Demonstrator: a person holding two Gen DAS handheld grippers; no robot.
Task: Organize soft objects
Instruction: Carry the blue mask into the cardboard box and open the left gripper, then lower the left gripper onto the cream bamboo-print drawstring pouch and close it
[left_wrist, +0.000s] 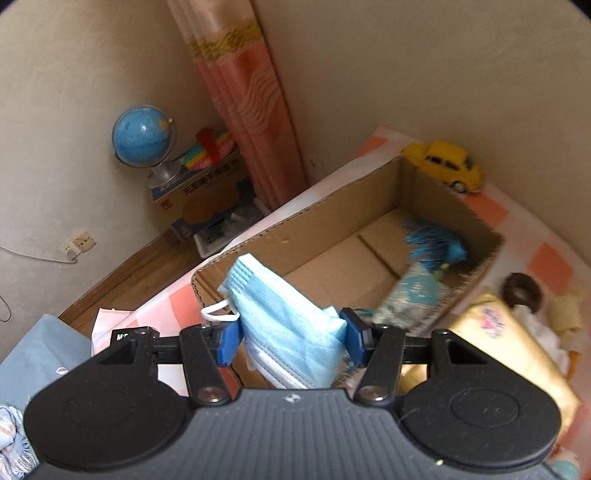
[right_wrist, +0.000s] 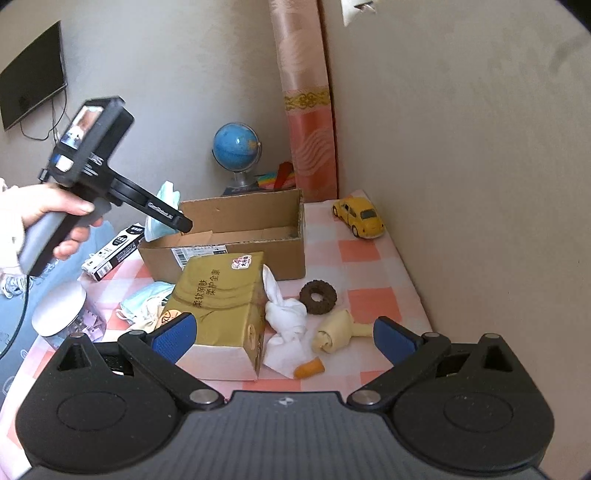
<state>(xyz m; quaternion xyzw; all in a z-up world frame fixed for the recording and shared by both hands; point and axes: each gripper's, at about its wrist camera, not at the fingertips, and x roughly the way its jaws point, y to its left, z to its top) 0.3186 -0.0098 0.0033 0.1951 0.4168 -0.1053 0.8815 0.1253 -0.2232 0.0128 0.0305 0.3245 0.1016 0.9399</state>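
Observation:
My left gripper (left_wrist: 291, 338) is shut on a stack of light blue face masks (left_wrist: 284, 314), which hangs tilted over the near left corner of the open cardboard box (left_wrist: 303, 218). Inside the box lie a blue feathery toy (left_wrist: 436, 247) and a teal patterned pouch (left_wrist: 413, 295). In the right wrist view a person's hand (right_wrist: 55, 214) holds that left gripper (right_wrist: 183, 223) with the masks (right_wrist: 162, 206) at the box's (right_wrist: 240, 254) left end. My right gripper (right_wrist: 284, 339) stands wide open, low over a gold tissue pack (right_wrist: 221, 306) and a white cloth (right_wrist: 286, 317), gripping nothing.
On the checked tablecloth lie a brown ring toy (right_wrist: 318, 297), a cream rolled toy (right_wrist: 336, 332), an orange piece (right_wrist: 310, 369), more masks (right_wrist: 147, 302), a lidded jar (right_wrist: 59, 310) and a black-and-white carton (right_wrist: 114, 251). A yellow toy car (right_wrist: 360, 216) sits by the wall. A globe (right_wrist: 236, 147) stands behind the table.

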